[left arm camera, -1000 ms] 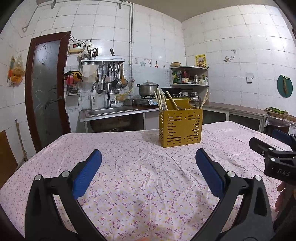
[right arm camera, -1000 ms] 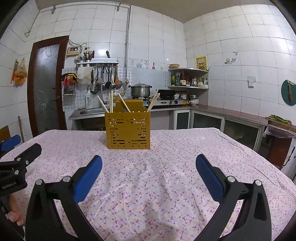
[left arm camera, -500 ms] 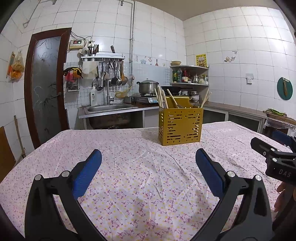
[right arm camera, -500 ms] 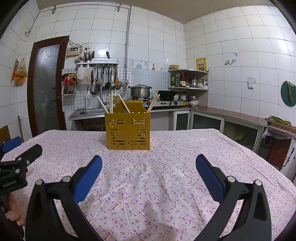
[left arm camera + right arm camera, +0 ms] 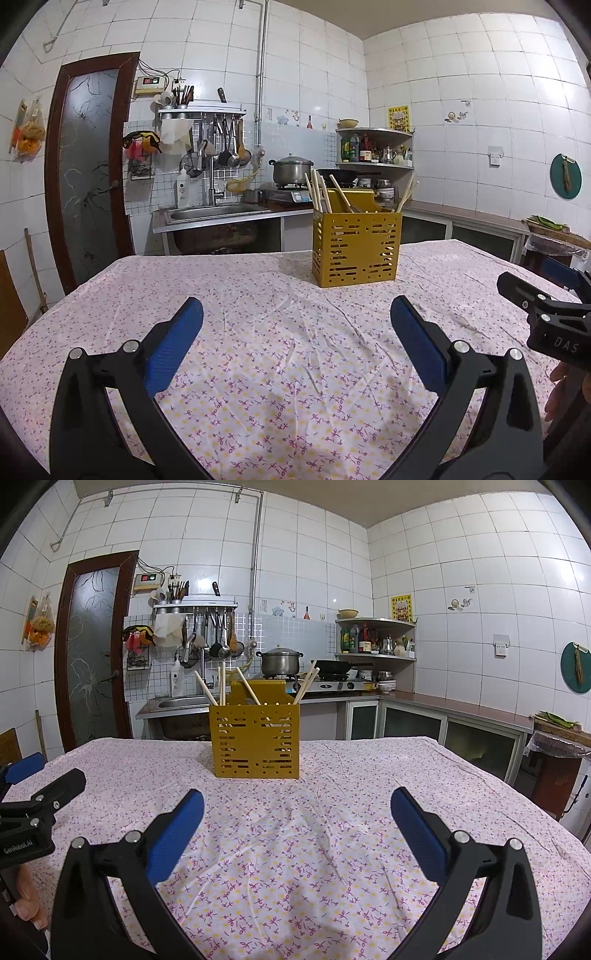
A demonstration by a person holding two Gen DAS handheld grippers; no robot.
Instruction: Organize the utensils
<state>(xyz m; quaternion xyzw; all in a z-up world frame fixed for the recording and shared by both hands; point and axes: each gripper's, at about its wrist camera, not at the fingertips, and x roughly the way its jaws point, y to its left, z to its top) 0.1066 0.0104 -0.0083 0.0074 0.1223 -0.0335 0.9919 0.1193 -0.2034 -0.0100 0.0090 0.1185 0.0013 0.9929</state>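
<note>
Left gripper (image 5: 295, 325) and right gripper (image 5: 297, 806): jaws wide open, empty, low over bench (image 5: 351, 842). Yellow holder (image 5: 255, 740) upright mid-bench, chopsticks (image 5: 306, 685) leaning inside.

Hidden and cut-off parts

The holder's (image 5: 255, 740) walls hide the lower ends of the chopsticks (image 5: 306, 685), and its inner compartments cannot be told. In the left wrist view the right gripper (image 5: 546, 291) is cut by the edge; shelf bottles (image 5: 356, 147) are too small to tell.

floral tablecloth (image 5: 280, 354) | steel pot (image 5: 291, 170) | sink (image 5: 214, 213) | door (image 5: 92, 173)
</note>
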